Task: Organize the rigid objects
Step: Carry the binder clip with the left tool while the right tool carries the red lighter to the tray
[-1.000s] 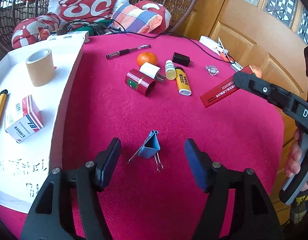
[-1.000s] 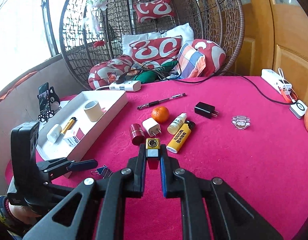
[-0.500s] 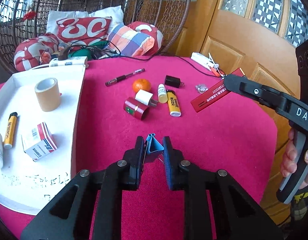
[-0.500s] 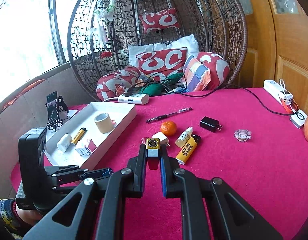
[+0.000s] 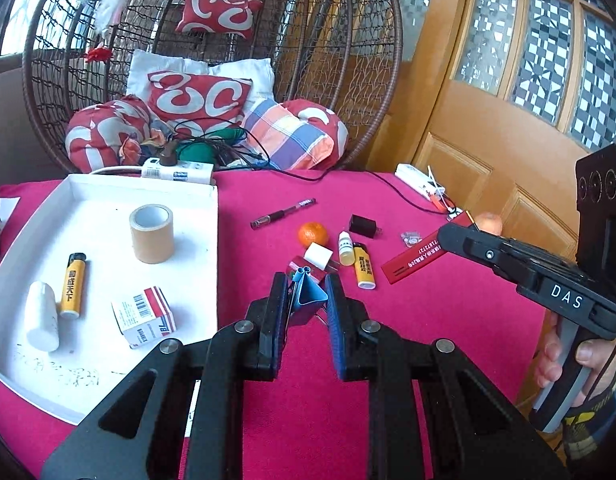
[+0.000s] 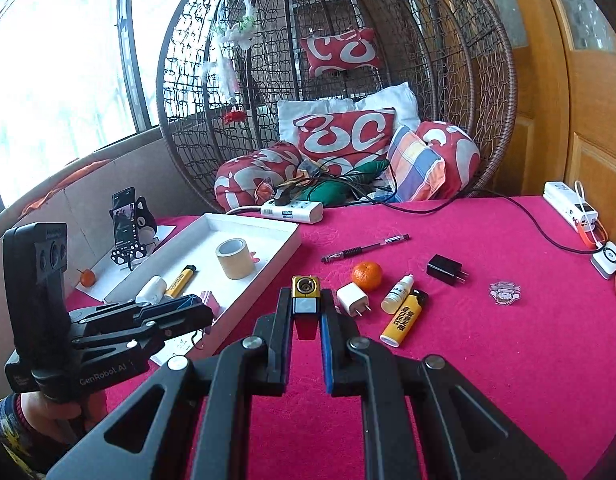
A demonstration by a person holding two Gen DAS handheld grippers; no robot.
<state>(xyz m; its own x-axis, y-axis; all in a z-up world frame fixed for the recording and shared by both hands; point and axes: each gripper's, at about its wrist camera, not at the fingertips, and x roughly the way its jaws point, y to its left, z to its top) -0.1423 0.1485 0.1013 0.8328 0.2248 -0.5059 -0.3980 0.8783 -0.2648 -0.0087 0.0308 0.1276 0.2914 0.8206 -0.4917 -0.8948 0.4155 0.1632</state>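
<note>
From my left camera, the shallow white cardboard tray (image 5: 212, 216) sits on the left of the pink-clothed table (image 5: 447, 320). In it, the tan tape roll (image 5: 151, 233) stands toward the back, the yellow lighter (image 5: 72, 284) and white cylinder (image 5: 40, 316) lie at the left, and the small printed carton (image 5: 144, 316) lies nearer me. Right of the tray, the black pen (image 5: 283, 213) lies behind the small orange (image 5: 312, 234).

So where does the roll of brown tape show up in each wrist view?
Left wrist: roll of brown tape stands left of centre, toward the back of the white tray.
Right wrist: roll of brown tape stands left of centre, mid-height.
Shared landmark: the orange on the red cloth.
</note>
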